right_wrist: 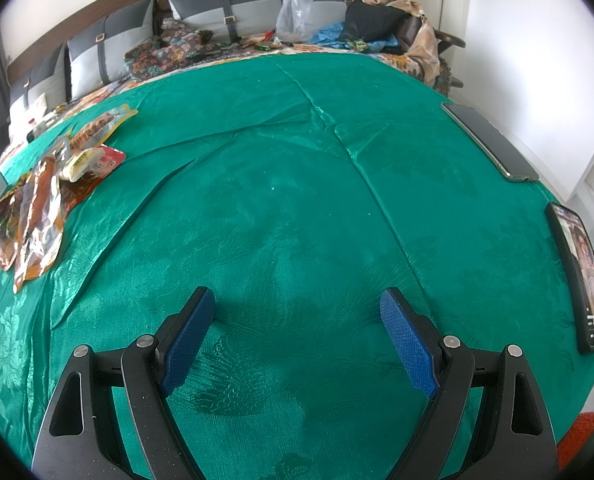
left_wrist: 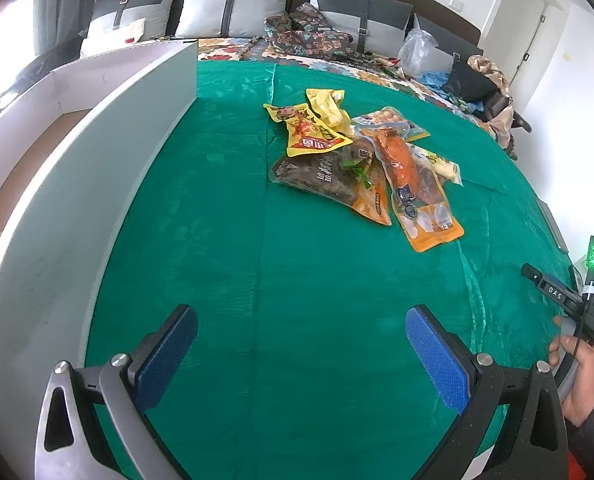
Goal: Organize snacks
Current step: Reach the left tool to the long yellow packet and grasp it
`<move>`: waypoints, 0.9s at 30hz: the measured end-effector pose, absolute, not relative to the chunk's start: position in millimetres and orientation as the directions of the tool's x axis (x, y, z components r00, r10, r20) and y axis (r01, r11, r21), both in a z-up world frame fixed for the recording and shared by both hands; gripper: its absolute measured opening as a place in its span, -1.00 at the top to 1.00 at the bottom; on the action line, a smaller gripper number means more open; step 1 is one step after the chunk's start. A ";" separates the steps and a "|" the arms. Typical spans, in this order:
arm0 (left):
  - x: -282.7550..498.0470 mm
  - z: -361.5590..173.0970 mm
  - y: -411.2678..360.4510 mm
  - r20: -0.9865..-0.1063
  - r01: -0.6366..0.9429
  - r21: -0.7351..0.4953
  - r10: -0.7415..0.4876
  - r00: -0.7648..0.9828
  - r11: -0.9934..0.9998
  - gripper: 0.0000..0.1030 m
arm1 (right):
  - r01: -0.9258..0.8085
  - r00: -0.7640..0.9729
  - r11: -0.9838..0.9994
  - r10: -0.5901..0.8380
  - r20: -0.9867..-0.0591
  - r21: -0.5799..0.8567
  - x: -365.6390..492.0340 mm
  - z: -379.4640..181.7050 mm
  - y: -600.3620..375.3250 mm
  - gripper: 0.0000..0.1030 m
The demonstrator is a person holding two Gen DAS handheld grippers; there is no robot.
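Both the left gripper (left_wrist: 301,344) and right gripper (right_wrist: 297,332) hover with jaws spread wide and empty. The snacks (left_wrist: 361,160) lie heaped well ahead of the left jaws. Since the slick packets overlap, a pinch may drag neighbours along or slip off.

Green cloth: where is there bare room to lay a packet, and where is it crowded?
Bare: between the snack pile and the left gripper, and from the pile across to the two phones. Crowded: the pile itself, packets overlapping, and the white box along the left edge.
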State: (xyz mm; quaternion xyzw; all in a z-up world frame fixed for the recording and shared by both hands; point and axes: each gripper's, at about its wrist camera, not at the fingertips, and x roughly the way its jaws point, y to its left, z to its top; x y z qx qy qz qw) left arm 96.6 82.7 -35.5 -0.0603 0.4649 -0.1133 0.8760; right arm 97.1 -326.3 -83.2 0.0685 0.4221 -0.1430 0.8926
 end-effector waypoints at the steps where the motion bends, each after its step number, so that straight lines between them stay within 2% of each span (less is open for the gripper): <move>1: 96.7 -35.2 83.6 -0.800 0.141 -0.211 -0.254 0.543 0.967 -0.99 | 0.313 0.603 0.950 -0.197 -0.773 0.002 97.1 -83.2 -326.3 -0.70; 8: 106.1 -28.1 93.1 -0.797 0.131 -0.215 -0.252 0.550 0.968 -0.99 | 0.313 0.603 0.950 -0.197 -0.773 0.002 96.9 -83.2 -326.3 -0.70; 15: 144.8 -14.7 110.9 -0.791 0.121 -0.272 -0.294 0.537 0.955 -0.99 | 0.313 0.603 0.950 -0.197 -0.773 0.002 96.9 -83.2 -326.4 -0.70; 22: 238.0 -9.3 67.5 -0.802 0.170 -0.290 -0.336 0.495 0.942 -0.98 | 0.313 0.603 0.950 -0.197 -0.773 0.002 96.5 -83.1 -326.3 -0.70; 27: 312.3 -37.9 46.5 -0.855 0.097 -0.293 -0.306 0.418 0.951 -0.98 | 0.313 0.603 0.950 -0.197 -0.773 0.002 96.7 -83.1 -326.5 -0.70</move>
